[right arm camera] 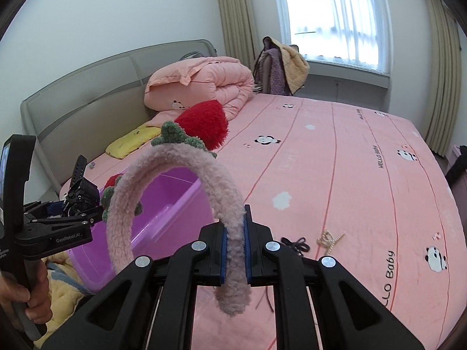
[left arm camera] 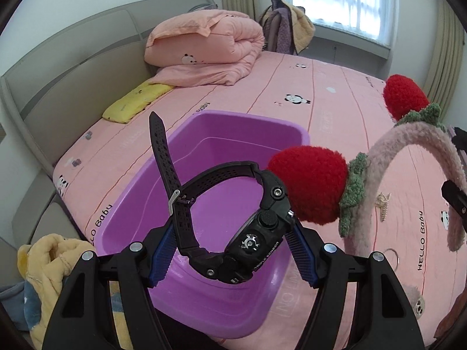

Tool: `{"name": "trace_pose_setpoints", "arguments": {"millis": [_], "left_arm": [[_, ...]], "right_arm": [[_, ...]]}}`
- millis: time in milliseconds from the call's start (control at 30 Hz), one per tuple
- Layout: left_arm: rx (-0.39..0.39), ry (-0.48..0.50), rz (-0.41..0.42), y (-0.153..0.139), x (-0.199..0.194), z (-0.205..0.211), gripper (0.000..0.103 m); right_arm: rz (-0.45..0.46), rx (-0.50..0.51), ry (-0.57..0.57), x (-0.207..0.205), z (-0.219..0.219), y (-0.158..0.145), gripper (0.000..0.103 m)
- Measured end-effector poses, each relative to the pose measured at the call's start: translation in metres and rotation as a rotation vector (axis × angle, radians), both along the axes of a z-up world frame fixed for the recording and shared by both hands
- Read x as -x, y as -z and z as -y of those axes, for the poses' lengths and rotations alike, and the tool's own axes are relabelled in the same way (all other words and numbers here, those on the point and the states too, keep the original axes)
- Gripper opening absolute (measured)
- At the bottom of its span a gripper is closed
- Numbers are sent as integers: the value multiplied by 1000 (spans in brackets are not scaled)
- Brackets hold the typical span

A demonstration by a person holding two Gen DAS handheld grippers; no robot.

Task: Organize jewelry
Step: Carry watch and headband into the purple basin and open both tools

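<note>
Left claw (left arm camera: 230,250) stands wide, clamped across a black watch (left arm camera: 251,242) above the purple bin (left arm camera: 221,315); right claw (right arm camera: 233,258) is pinched nearly shut on a fuzzy strawberry headband (right arm camera: 175,169) beside the bin. Risk: the headband's strawberries crowd the watch (nearly touching), so dropping both together could snag the loose strap.

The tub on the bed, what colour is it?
Purple. The tub shows best in the left wrist view, under the black watch.
</note>
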State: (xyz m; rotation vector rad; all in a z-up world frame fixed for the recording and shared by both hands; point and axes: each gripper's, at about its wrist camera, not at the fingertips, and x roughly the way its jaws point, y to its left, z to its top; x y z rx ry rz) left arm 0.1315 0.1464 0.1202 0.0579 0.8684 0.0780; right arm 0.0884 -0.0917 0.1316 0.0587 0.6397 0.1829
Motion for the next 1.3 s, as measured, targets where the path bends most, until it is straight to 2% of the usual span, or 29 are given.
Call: {"name": "trace_pose_setpoints", "arguments": {"millis": [233, 467, 767, 1100, 1233, 1300], "left_arm": [[-36, -72, -84, 17, -24, -44, 67], [-34, -81, -166, 46, -47, -69, 67], [-20, -85, -253, 83, -64, -72, 68], [-13, -101, -322, 110, -71, -82, 68], [7, -107, -344, 115, -72, -87, 69], [13, -114, -361, 117, -73, -90, 71]], "right_arm": [[-44, 45, -117, -63, -66, -2, 9], [-136, 126, -201, -121, -127, 22, 9], [-259, 196, -273, -167, -178, 64, 9], [-397, 265, -316, -193, -206, 108, 10], [-417, 295, -318, -199, -213, 117, 15], [-441, 296, -325, -201, -217, 120, 30]]}}
